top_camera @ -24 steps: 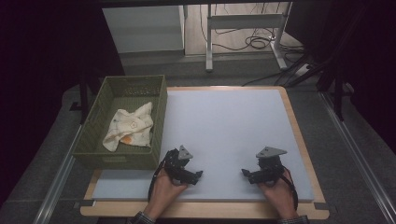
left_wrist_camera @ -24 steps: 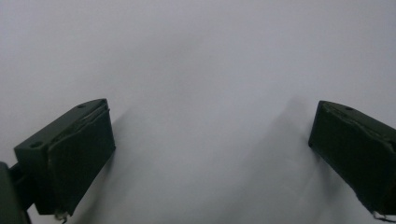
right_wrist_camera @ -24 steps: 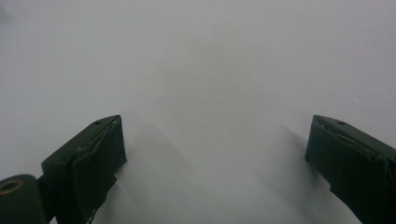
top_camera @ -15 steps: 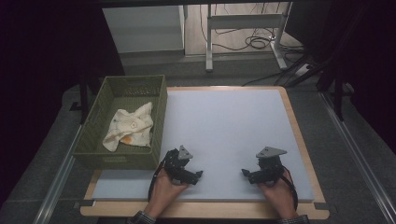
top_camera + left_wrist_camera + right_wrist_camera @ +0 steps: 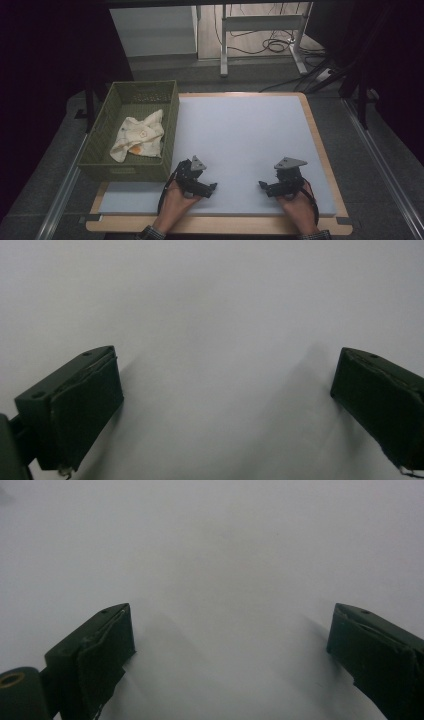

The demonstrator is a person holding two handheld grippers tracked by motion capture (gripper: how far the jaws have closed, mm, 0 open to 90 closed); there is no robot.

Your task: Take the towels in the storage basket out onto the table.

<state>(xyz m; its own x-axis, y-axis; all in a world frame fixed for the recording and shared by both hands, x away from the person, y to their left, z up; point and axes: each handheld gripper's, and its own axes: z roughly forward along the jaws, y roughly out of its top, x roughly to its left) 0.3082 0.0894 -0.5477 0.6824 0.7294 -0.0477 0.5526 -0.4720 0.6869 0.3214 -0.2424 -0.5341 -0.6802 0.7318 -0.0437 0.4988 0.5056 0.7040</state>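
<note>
Nothing's budged lately: left gripper (image 5: 204,187) and right gripper (image 5: 267,187) both gape empty on the mat (image 5: 240,135), cloth (image 5: 137,137) untouched in its basket (image 5: 100,165).

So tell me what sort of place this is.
Probably a lab or workshop recording bench, not a home. A white mat covers a wood-edged table, a green basket holds a cloth, and loose cables trail beneath a metal frame behind.

Dim, dark surroundings; pale mat (image 5: 240,140) evenly lit, close-ups soft with faint shadows.
</note>
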